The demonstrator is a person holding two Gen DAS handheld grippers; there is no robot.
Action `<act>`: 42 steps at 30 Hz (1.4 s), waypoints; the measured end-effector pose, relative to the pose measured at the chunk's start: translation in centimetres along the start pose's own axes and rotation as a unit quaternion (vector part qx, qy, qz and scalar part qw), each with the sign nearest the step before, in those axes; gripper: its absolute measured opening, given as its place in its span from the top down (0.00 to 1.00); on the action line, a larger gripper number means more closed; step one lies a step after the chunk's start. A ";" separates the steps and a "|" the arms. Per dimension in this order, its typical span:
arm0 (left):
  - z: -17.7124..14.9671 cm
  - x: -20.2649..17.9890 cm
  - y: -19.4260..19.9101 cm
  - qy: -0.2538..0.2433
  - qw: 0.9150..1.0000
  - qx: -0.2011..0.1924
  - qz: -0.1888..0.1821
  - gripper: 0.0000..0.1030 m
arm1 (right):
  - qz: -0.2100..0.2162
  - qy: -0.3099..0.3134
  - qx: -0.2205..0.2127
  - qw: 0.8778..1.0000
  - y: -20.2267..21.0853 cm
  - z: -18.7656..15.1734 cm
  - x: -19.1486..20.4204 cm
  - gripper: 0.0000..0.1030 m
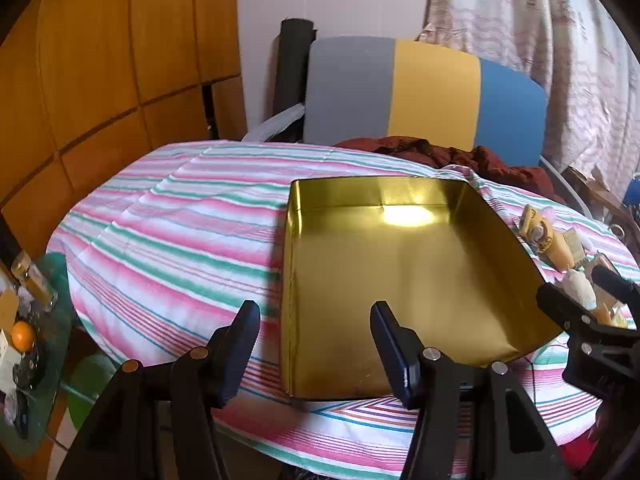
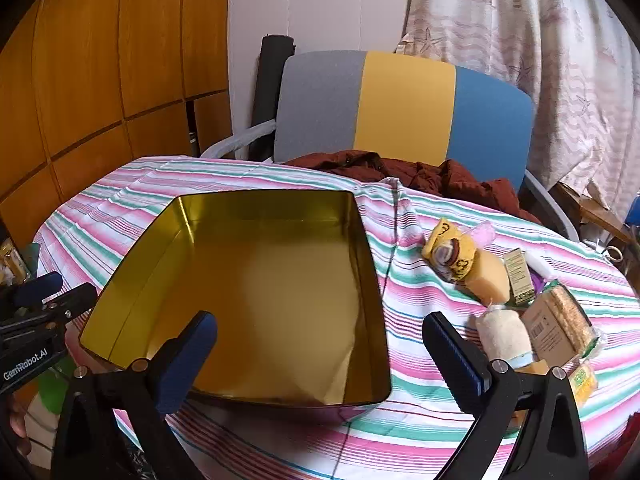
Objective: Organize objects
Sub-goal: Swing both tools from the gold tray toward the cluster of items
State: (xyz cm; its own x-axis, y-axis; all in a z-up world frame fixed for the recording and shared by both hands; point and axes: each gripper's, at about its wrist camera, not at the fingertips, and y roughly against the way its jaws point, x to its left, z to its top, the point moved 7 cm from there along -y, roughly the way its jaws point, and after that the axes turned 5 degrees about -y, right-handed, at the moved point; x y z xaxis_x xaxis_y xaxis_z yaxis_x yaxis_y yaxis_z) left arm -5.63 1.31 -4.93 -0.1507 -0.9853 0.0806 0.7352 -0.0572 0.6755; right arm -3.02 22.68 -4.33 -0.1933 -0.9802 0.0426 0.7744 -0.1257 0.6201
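On the striped tablecloth (image 2: 248, 176) the gold tin (image 2: 256, 280) sits empty, the small packets (image 2: 508, 292) lie unsorted just to its right, and left gripper (image 1: 316, 344) and right gripper (image 2: 320, 356) hover wide open, holding nothing.

The gold tin (image 2: 256, 300) lies open and unobstructed from above; small packets (image 2: 516, 292) crowd the cloth beside it

Orange wooden cabinet panels (image 2: 100, 80) line the left wall, meeting a white wall (image 2: 320, 4). A grey, yellow and blue chair (image 2: 404, 108) stands behind the striped-clothed counter (image 2: 440, 412); patterned curtains (image 2: 540, 60), possibly covering a window, hang right.
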 end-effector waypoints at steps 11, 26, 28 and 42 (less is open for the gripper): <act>1.4 -2.7 1.2 -0.061 0.997 -0.041 -0.013 0.36 | -0.009 -0.043 0.005 0.999 0.7 0.4 -3.4 0.00; 1.0 -6.7 0.7 -0.078 0.991 -0.023 -0.105 0.36 | -0.023 -0.123 0.011 0.992 3.2 0.5 -10.4 0.00; 1.0 -7.3 0.7 -0.081 0.988 -0.020 -0.130 0.36 | -0.042 -0.142 0.006 0.989 4.0 0.2 -12.8 0.00; 2.0 -15.9 2.4 -0.133 0.950 -0.005 -0.281 0.25 | -0.170 -0.272 -0.005 0.947 9.5 -2.1 -29.3 0.00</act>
State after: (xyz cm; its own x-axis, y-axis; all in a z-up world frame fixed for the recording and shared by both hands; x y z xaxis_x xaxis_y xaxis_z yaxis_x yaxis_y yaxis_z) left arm -2.79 17.22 -3.07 -0.6824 -0.7233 -0.1062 0.4960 -0.5648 0.6596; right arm 11.30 49.91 -1.35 -0.7120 -0.6594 0.2412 0.6168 -0.4232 0.6637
